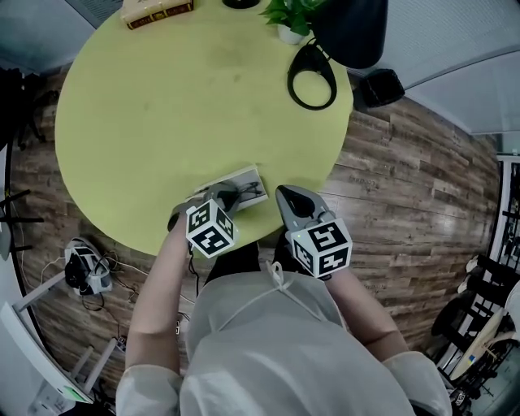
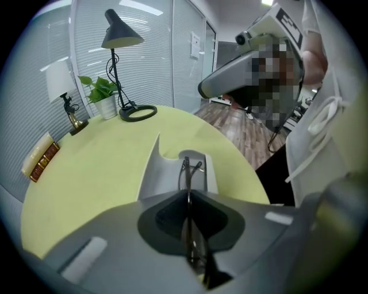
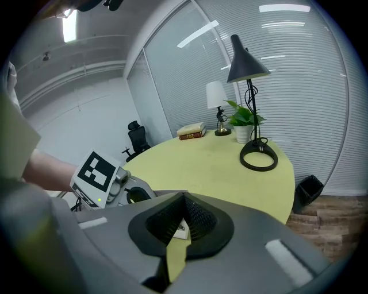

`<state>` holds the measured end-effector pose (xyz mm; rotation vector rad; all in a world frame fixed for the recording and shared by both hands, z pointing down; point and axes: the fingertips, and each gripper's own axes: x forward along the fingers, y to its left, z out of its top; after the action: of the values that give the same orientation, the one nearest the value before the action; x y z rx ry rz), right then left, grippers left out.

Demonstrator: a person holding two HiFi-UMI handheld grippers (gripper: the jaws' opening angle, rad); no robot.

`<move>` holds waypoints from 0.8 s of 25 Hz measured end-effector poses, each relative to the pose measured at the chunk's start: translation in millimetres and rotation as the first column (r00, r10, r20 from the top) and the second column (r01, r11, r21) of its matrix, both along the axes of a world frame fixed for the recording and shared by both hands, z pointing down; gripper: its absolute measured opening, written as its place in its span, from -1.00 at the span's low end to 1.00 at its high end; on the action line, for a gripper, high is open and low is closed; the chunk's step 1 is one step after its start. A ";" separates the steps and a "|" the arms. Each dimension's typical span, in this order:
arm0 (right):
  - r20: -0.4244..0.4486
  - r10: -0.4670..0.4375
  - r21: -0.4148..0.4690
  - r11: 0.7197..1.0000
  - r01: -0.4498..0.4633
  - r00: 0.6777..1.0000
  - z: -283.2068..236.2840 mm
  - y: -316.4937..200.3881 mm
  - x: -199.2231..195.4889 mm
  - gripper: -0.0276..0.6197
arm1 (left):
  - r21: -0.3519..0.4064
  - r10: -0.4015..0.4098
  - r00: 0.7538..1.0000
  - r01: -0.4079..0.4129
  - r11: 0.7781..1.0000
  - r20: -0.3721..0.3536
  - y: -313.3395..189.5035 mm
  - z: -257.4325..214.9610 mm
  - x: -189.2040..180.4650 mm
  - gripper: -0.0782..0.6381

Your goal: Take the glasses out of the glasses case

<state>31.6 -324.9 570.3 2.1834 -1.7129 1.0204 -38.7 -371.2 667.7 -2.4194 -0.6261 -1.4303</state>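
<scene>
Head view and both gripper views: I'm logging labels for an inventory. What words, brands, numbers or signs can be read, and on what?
No text can be read in any view.
Left marker cube and right marker cube: black-and-white square patterns only, no letters.
Books: spine print blurred, unreadable.
Wall notice: too small to read.
Glasses case: no print can be made out.

Matt tabletop [image 1: 162, 106], wood-grained floor [image 1: 406, 195], smooth plastic glasses case [image 2: 152, 175], thin wire-framed glasses [image 2: 188, 178].
</scene>
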 end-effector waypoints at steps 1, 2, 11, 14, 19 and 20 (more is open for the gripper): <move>-0.002 -0.001 -0.001 1.000 0.001 1.000 -1.3 0.7 -0.6 -0.91 | 0.009 -0.006 1.000 0.006 1.000 -0.014 -1.1 -1.6 0.5 -0.74; -0.003 -0.002 -0.001 1.000 0.002 1.000 -2.4 1.3 -1.9 -0.91 | 0.016 -0.016 0.999 0.016 1.000 -0.030 -2.4 -3.6 0.8 -0.74; -0.009 -0.012 0.021 1.000 0.013 1.000 -19.1 -1.0 -10.7 -0.91 | 0.020 -0.171 0.968 0.178 0.984 -0.184 -20.9 -43.4 2.3 -0.74; -0.018 -0.025 0.036 0.999 0.026 1.000 -26.9 -3.0 -12.8 -0.91 | 0.040 -0.233 0.938 0.251 0.967 -0.256 -31.1 -61.5 -0.2 -0.74; -0.042 -0.069 0.057 0.996 0.071 0.997 -42.8 -8.7 -16.4 -0.91 | 0.027 -0.368 0.848 0.408 0.912 -0.380 -50.5 -98.0 -10.0 -0.74; -0.047 -0.078 0.062 0.995 0.081 0.996 -46.3 -10.9 -16.9 -0.91 | 0.014 -0.397 0.825 0.439 0.898 -0.403 -53.9 -106.1 -12.0 -0.74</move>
<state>14.7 -335.8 524.0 2.1396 -1.8211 0.9035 -50.7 -425.1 561.7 -2.7515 0.0851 -1.0145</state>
